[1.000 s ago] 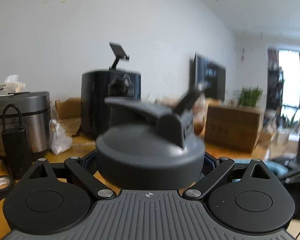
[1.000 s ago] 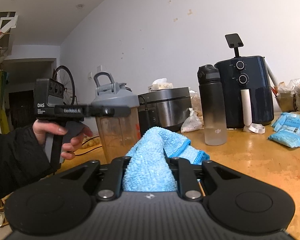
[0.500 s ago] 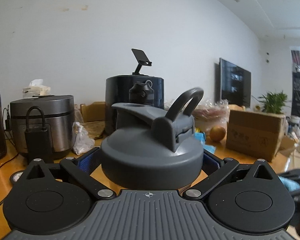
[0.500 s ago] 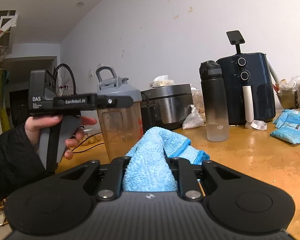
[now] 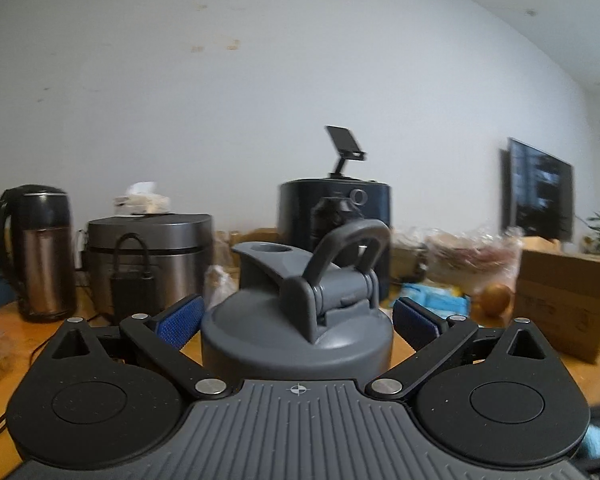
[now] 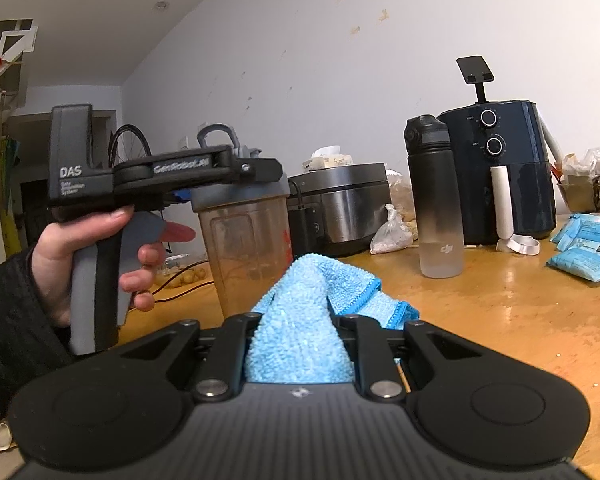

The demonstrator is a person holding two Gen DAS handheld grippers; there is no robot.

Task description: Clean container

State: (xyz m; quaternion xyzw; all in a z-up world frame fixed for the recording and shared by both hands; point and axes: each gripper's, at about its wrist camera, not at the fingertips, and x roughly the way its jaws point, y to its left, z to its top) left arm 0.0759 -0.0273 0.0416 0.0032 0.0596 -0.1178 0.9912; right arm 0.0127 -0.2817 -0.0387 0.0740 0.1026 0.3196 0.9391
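Shaker container (image 6: 248, 248), clear cup with grey flip-top lid (image 5: 296, 332), upright on the wooden worktop (image 6: 500, 312), left of rice cooker (image 6: 340, 204), dark water bottle (image 6: 434, 196) and air fryer (image 6: 500, 168). Left gripper (image 5: 296, 320), held by a hand (image 6: 96, 248), level with the lid; jaws spread wide, blue pads (image 5: 180, 318) just beside the lid on either side, small gaps showing, nothing gripped. Right gripper (image 6: 300, 344) nearer the camera, jaws clamped on a bunched blue cloth (image 6: 300, 320), apart from the container.
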